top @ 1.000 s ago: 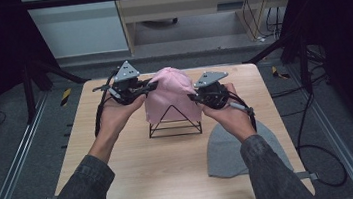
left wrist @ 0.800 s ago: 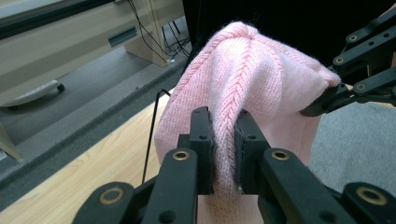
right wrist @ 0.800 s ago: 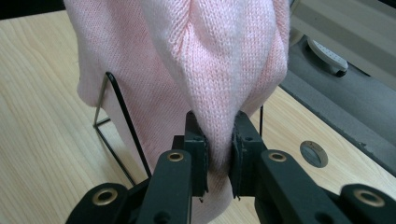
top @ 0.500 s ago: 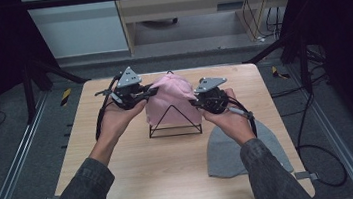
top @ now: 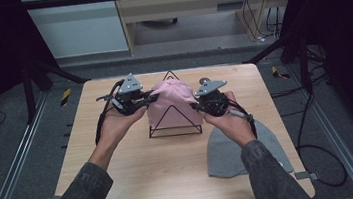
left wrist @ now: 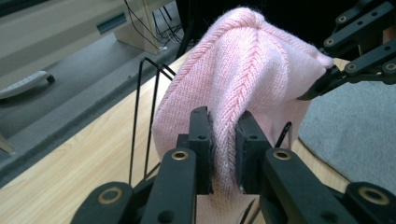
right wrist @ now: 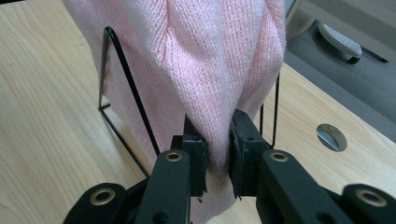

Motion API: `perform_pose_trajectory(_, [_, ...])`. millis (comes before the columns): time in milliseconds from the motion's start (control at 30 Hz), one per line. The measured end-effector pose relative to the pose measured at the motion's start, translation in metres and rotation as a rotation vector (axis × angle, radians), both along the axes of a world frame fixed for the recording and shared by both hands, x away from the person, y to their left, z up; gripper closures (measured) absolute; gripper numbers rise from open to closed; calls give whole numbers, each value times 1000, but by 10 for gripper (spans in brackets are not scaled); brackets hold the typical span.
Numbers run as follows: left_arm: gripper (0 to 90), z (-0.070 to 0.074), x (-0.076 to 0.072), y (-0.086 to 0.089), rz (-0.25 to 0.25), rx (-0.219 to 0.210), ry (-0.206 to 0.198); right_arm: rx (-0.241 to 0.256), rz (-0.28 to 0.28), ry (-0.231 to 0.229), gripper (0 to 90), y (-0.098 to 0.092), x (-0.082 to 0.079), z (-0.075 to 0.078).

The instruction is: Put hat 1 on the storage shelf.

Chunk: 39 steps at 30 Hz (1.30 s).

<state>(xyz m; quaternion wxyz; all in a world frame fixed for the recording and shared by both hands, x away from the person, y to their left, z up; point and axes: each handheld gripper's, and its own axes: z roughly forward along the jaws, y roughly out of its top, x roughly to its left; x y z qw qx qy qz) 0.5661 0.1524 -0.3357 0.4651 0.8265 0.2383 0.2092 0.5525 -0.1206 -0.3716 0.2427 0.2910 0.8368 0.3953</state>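
The pink hat (top: pixel 170 101) drapes over the wire stand (top: pixel 175 128) at mid-tabletop, pinched by the left gripper (top: pixel 150 98) at 9 o'clock and the right gripper (top: pixel 196 106) at 3. Uneven pulling could snag the knit or tip the light stand.

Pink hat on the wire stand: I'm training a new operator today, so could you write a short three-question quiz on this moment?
1. True or false: both the left gripper and the right gripper are shut on the pink hat.
2. What lies flat on the table near the person's right forearm?
A. a grey hat
B. a towel
C. a glove
3. Fill in: the pink hat is draped over a black wire ____.

Key:
1. True; each pair of jaws pinches a fold of the knit.
2. A, the grey hat.
3. stand.
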Motion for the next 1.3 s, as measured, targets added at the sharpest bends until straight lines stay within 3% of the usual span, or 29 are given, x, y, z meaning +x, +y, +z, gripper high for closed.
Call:
perform_pose_trajectory(567, [807,-11,-1,1,1,7,18,-10,12,18,767,3,0,-6])
perform_pose_trajectory(1133, [808,-11,-3,-1,6,8,16,4,3,-15,556,6,-9,3])
perform_pose_trajectory(1300, [807,-11,-4,-3,1,11,15,19,27,-34,747,7,-13,8])
